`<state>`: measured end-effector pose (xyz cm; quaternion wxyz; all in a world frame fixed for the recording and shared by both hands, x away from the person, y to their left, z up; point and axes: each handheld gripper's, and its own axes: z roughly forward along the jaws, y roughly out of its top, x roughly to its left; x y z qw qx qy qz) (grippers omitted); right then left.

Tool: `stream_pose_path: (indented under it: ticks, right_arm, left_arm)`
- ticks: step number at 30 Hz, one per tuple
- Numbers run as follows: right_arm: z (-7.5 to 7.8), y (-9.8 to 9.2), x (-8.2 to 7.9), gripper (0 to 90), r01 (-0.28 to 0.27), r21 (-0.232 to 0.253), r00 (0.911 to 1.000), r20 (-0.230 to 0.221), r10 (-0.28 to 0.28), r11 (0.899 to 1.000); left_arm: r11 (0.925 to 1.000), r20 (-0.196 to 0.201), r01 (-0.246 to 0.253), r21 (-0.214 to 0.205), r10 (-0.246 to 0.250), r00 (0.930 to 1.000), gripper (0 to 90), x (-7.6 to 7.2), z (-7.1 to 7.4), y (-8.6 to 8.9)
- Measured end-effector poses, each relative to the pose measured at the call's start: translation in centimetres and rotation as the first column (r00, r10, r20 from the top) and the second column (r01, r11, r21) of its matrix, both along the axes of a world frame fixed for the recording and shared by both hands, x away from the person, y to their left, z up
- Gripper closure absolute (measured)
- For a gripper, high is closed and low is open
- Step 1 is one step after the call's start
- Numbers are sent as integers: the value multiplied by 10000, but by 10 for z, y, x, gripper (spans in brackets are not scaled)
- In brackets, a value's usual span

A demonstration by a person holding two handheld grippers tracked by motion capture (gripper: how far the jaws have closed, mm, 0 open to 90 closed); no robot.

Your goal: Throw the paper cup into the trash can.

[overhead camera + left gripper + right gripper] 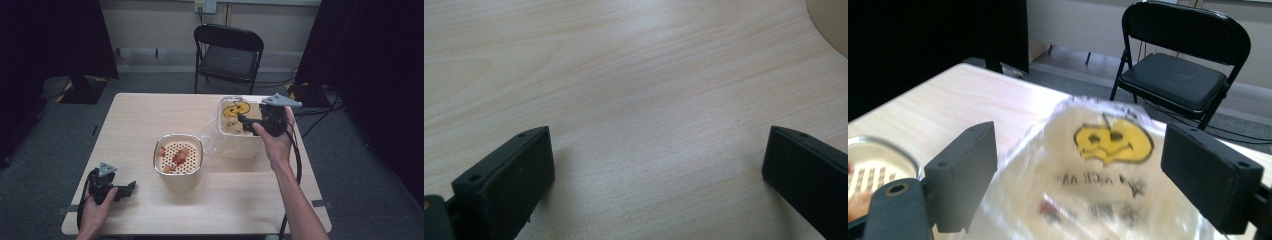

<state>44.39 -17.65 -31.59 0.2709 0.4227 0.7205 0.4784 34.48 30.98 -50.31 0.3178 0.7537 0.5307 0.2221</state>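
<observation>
A pale wooden counter (150,115) stands in a dim room, a black folding chair (228,50) behind it. Your right gripper (1078,175) has its jaws spread wide around the mouth of a clear plastic bag (1098,165) printed with a yellow face, holding nothing yet. The bag lines a white bin (240,145) just beside the strainer bowl (178,155) of food scraps. Your left gripper (656,170) idles, jaws spread, low over bare wood. You seem to be reaching for the bag; next, close on its rim.

One wooden table (150,120) carries one perforated strainer bowl (178,155) and one bin lined with a clear smiley-printed plastic bag (235,112). Two handheld grippers are present, left (131,187) and right (243,121). One black folding chair (229,52) stands beyond.
</observation>
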Motion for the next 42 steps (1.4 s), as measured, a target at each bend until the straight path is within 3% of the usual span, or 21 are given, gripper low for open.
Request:
stream_pose_path:
  ticks: [9, 16, 24, 29, 32, 36, 41, 42]
  right_arm:
    - [-17, -14, -50, 144, -70, -199, 10000, 7, 70, 9998]
    - [-39, -24, -74, 142, -145, -110, 9996, -243, 142, 9998]
    - [-76, -29, -97, 139, -249, -136, 9961, -852, 236, 9996]
    - [-103, -32, -104, 139, -195, -213, 9887, -1489, 161, 9996]
    - [-120, -34, -106, 145, -76, -730, 9847, -1741, -52, 9973]
    - [-143, -38, -109, 142, 74, -737, 9723, -2325, -244, 9973]
    - [-166, -42, -109, 140, 290, -1172, 9591, -2766, -607, 9927]
    - [-171, -42, -108, 139, 437, -1484, 9567, -2787, -841, 9880]
  left_arm:
    - [10000, 2, -3, 0, 3, 10000, 0, 0, 0, 0]
    - [10000, -2, -8, -6, 8, 10000, 0, 0, 0, 0]
    - [10000, 0, 1, 8, -1, 10000, 0, 0, 0, 0]
    - [10000, 2, -5, 15, 5, 10000, 0, 0, 0, 0]
    - [10000, 1, 1, 11, -1, 10000, 0, 0, 0, 0]
    - [10000, 1, 0, 11, 0, 10000, 0, 0, 0, 0]
    - [10000, -2, -4, 10, 4, 10000, 0, 0, 0, 0]
    - [10000, 1, -2, 6, 2, 10000, 0, 0, 0, 0]
